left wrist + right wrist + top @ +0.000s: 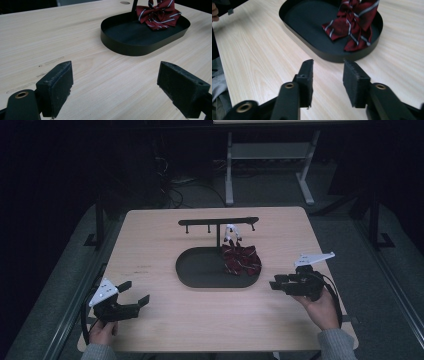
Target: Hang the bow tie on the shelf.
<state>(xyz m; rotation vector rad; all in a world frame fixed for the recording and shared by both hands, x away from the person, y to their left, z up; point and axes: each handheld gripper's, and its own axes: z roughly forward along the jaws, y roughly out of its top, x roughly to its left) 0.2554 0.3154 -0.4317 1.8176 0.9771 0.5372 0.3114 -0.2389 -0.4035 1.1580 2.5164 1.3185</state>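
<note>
A black oval tray [200, 282] sits mid-table with a T-shaped black stand [218, 221] rising from its far side. A dark red striped bow tie [241, 259] lies at the tray's right end, under a small white piece [231, 232] hanging from the stand. My left gripper [136, 291] rests near the front left of the table, open wide, its jaws aimed at the tray [130, 47] and bow tie [158, 15]. My right gripper [275, 282] hovers just right of the tray, open with nothing between its jaws [328, 72], facing the bow tie [354, 22].
The light wood table [165, 225] has bare surface around the tray. Beyond its far edge stand a white desk frame [229, 170] and cables on the dark floor. A person's hand [215, 12] shows at the upper left of the right gripper view.
</note>
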